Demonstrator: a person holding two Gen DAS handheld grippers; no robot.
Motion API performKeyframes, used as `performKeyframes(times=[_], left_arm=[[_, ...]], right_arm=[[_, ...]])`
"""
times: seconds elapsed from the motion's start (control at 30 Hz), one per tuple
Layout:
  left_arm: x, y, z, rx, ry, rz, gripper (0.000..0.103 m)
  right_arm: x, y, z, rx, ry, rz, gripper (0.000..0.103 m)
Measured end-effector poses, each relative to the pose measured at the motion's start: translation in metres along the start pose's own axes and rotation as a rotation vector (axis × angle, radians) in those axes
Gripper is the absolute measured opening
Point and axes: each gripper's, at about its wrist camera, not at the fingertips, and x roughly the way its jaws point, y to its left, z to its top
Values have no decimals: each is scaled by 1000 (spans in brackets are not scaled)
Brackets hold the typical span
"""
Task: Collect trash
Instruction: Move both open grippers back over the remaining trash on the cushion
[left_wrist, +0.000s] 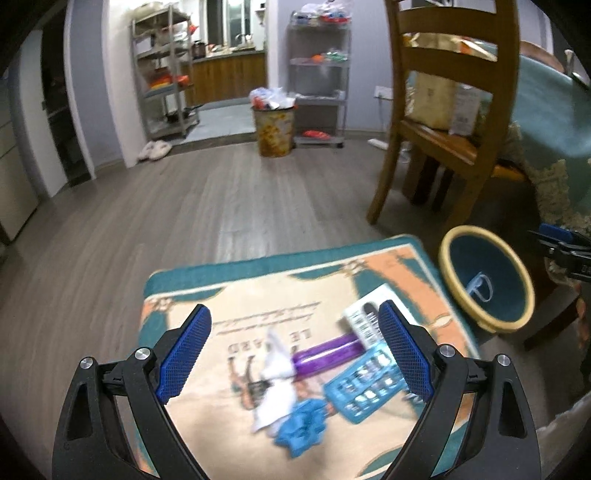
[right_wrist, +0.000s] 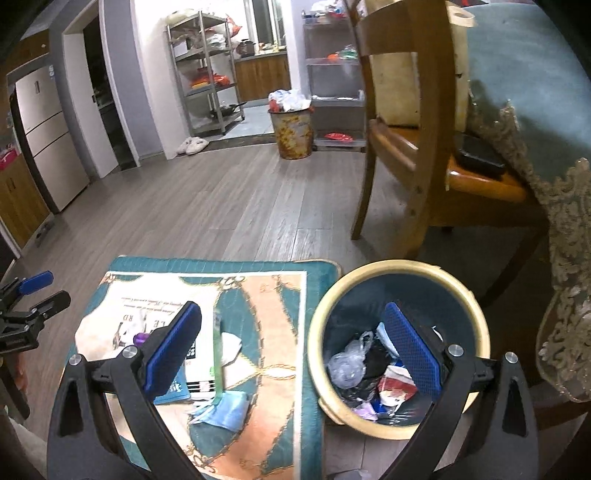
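Trash lay scattered on the teal-and-peach patterned floor mat (left_wrist: 258, 280): a white crumpled tissue (left_wrist: 275, 384), a purple plastic strip (left_wrist: 328, 354), a blue perforated plastic tray (left_wrist: 365, 387) and a blue crumpled cloth (left_wrist: 301, 428). Left gripper (left_wrist: 295, 360) hovered above these items with fingers apart and empty. Right gripper (right_wrist: 293, 360) hung with fingers apart over the mat edge and the round cream-rimmed teal waste bin (right_wrist: 399, 267), which stood just beside the mat and held wrappers.
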Motion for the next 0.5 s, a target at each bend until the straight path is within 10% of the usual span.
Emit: performKeyframes(times=[0.5], left_arm=[[22,40,-27,-12,102,61,91]], right_arm=[[61,46,-33,1,195,37,97]])
